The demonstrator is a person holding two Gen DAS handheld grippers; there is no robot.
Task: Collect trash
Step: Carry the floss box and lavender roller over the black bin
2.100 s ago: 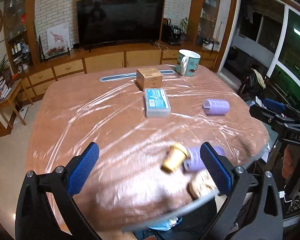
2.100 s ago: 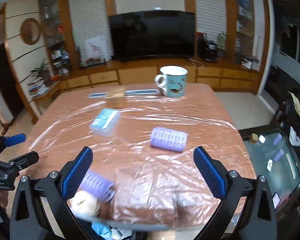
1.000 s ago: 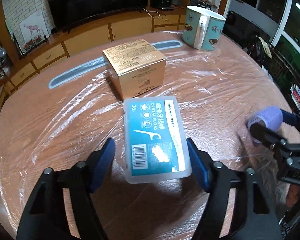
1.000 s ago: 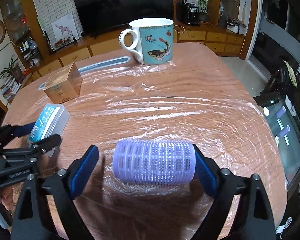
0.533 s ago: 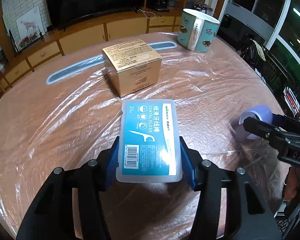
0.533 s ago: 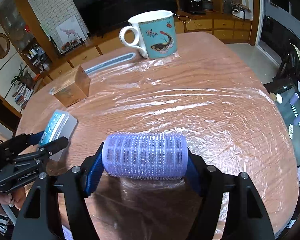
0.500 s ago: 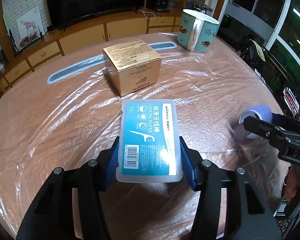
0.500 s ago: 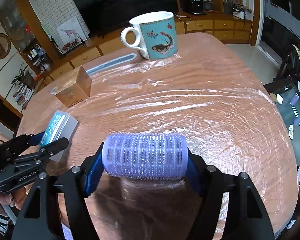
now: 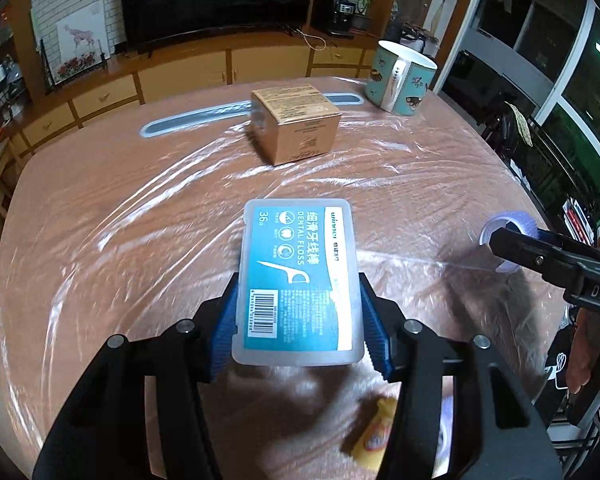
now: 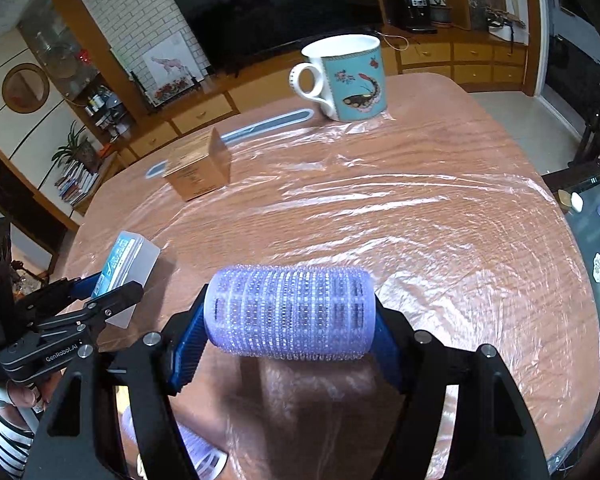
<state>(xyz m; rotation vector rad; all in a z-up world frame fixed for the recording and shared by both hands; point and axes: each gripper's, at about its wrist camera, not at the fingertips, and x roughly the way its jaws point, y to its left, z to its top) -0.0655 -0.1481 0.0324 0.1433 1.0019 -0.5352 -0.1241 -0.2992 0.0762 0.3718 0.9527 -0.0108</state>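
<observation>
My left gripper [image 9: 298,320] is shut on a flat clear dental floss box [image 9: 298,280] with a blue label and holds it above the table. The box also shows in the right wrist view [image 10: 126,258]. My right gripper [image 10: 288,324] is shut on a purple hair roller [image 10: 290,312], held by its two ends above the table. The roller's end also shows at the right of the left wrist view [image 9: 508,232]. A yellow item [image 9: 374,436] and another purple roller [image 10: 196,446] lie near the table's front edge.
A round wooden table [image 9: 100,220] is covered in clear film. A small gold cardboard box [image 9: 296,128] stands toward the back, a grey-blue strip [image 9: 188,122] behind it. A teal patterned mug [image 10: 348,78] stands at the back right. A TV cabinet [image 9: 180,76] lies beyond.
Both grippers closed on their objects, then lifted them and drew back toward the table's front. The gold box and mug now look farther away.
</observation>
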